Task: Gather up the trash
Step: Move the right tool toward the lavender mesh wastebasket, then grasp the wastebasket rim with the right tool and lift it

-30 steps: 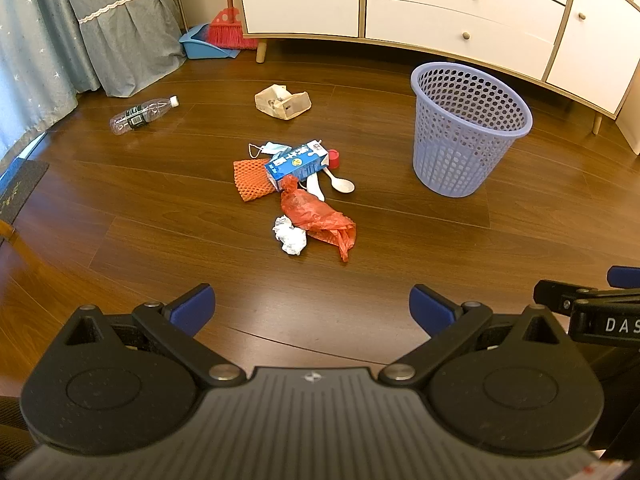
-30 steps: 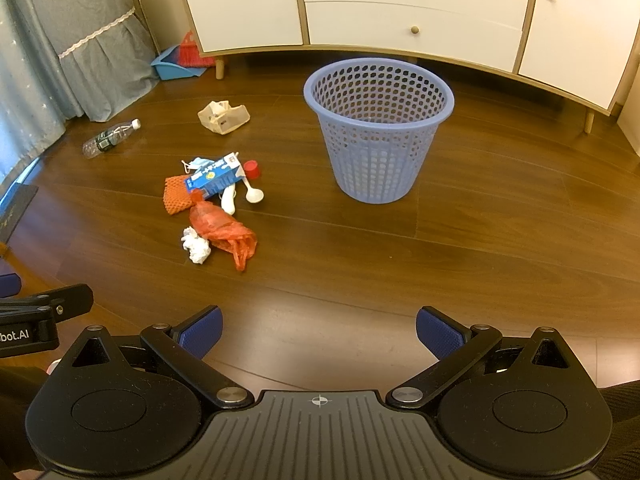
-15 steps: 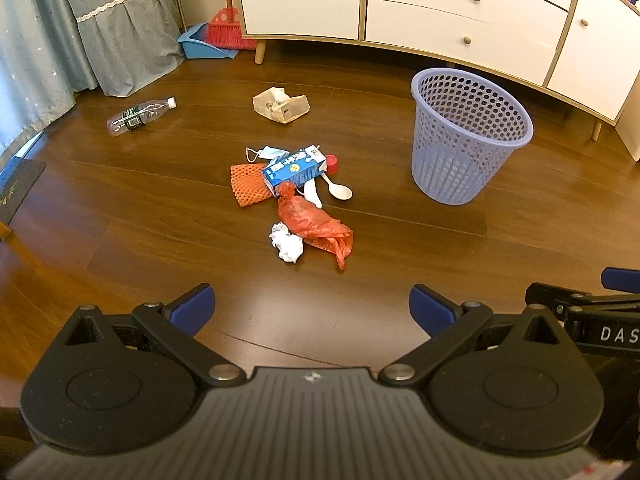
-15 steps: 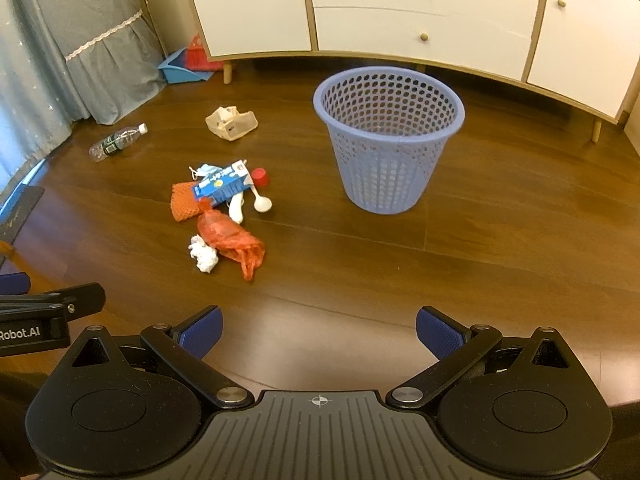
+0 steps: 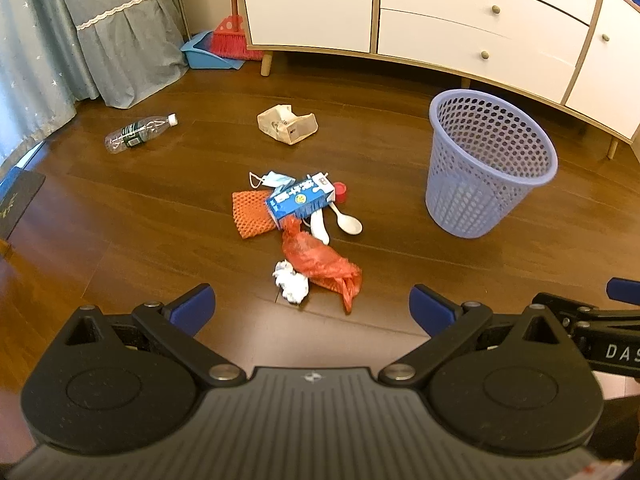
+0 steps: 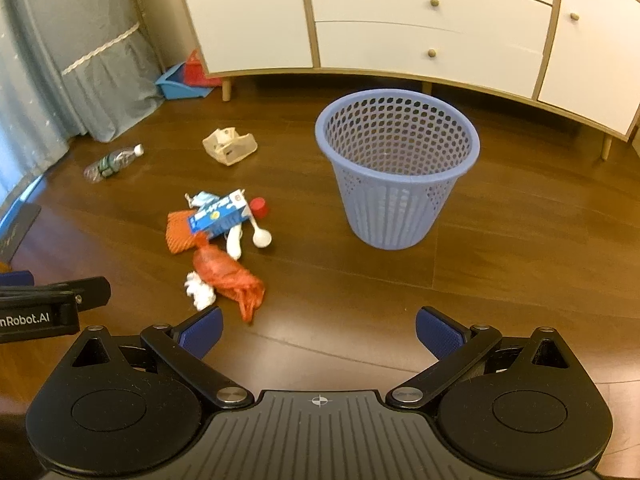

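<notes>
Two grippers hang above a wooden floor (image 5: 120, 220), both with jaws spread wide and nothing between them.

From the left wrist view, the left gripper (image 5: 312, 307) points at a heap of litter: a crumpled white tissue (image 5: 291, 281) touching a red plastic bag (image 5: 320, 262), above them a blue milk carton (image 5: 301, 199) lying over an orange mesh net (image 5: 250, 216), a blue face mask (image 5: 276, 179), a red bottle cap (image 5: 341, 189) and two white plastic spoons (image 5: 347, 222). A torn paper bag (image 5: 287, 124) lies farther off, and a clear plastic bottle (image 5: 138, 134) rests on its side near the curtain (image 5: 44, 40). The lavender mesh wastebasket (image 5: 486, 164) stands upright to the right of the heap, well apart from it, before a white sideboard (image 5: 440, 20). A red broom (image 5: 232, 38) sits in a blue dustpan (image 5: 202, 54).

From the right wrist view, the right gripper (image 6: 319, 330) faces the floor between the heap and the wastebasket (image 6: 394, 172). The tissue (image 6: 199, 290) and red bag (image 6: 228, 276) lie just ahead of its left finger; the carton (image 6: 220, 214) sits beyond.
</notes>
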{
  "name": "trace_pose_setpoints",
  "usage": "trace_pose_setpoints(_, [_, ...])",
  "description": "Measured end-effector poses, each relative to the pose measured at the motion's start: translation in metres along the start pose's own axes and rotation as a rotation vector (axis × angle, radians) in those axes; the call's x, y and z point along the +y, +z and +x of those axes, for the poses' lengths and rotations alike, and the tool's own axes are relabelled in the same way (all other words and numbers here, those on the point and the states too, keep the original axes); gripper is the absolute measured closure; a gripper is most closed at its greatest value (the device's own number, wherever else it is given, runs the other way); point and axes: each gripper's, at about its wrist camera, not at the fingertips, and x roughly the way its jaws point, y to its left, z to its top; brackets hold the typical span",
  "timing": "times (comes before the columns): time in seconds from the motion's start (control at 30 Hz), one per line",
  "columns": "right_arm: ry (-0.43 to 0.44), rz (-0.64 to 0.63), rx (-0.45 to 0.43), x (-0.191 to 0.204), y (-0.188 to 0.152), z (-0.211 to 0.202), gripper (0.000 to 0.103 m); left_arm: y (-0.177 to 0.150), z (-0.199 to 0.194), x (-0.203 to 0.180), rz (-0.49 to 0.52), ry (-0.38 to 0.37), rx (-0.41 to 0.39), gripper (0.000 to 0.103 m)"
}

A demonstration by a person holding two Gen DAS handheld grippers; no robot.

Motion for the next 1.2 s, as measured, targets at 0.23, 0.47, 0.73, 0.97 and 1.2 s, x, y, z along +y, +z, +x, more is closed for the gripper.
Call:
trace_pose_setpoints(0.23, [0.000, 0.137, -0.001, -0.029, 0.022, 0.027, 0.019, 0.022, 0.034, -0.004, -0.017, 0.004, -0.009, 0.001])
trace_pose_setpoints(0.47, [-0.057, 0.279, -0.042, -0.074, 0.044, 0.063, 0.019, 0.038, 0.075, -0.002, -0.032, 0.025, -0.017, 0.001])
trace_pose_setpoints(0.73, [-0.033, 0.470, -0.105, -0.118, 0.058, 0.098, 0.034, 0.050, 0.122, 0.006, -0.019, 0.066, -0.009, 0.001])
trace_pose_setpoints(0.97, [-0.057, 0.565, -0.146, -0.143, 0.076, 0.125, 0.046, 0.053, 0.154, 0.021, -0.040, 0.082, 0.029, 0.001])
trace_pose_setpoints(1.2, [-0.067, 0.665, -0.192, -0.171, 0.081, 0.147, 0.056, 0.046, 0.179, 0.029, -0.051, 0.113, 0.061, 0.001])
